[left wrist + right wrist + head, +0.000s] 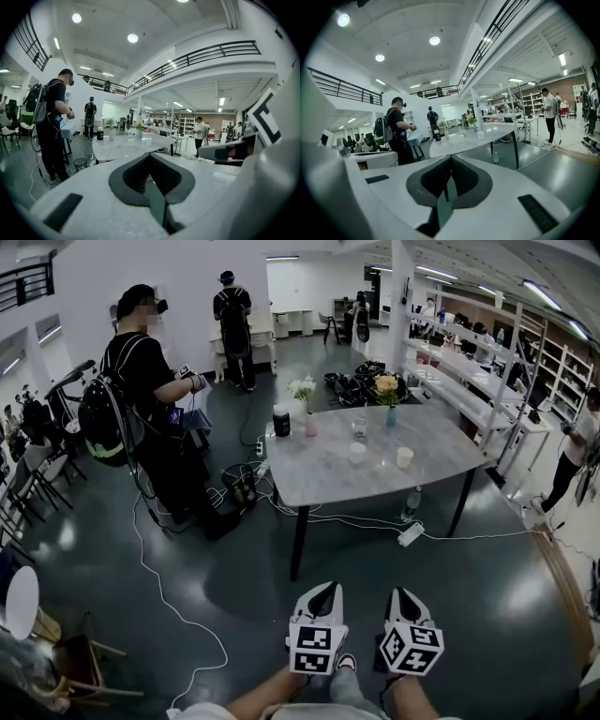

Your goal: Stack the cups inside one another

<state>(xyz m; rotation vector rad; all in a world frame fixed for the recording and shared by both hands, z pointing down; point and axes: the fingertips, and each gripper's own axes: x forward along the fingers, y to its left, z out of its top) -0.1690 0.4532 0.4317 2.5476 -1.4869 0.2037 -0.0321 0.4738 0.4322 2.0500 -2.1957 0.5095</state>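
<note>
My left tool [324, 589] and right tool [401, 596], both shut, empty, well short of surface [309, 479]. White cups [357, 453] stand apart there. Close in, open jaws, then reach.

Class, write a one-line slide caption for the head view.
Left gripper and right gripper, both shut and empty, face a distant grey table bearing cups and flower vases.

Table [319, 482] sits well ahead of us. On it we have the left cup [357, 453] mid-table and the right cup [404, 457] apart from it. Glass [360, 427] is just behind the left cup. Canister [281, 421] and flower vase [308, 420] stand side by side at the far left, second vase [390, 414] at the far right. Bottle [413, 502] and power strip [410, 534] are on the floor by the right leg. A person [150, 399] stands left of the table.
</note>
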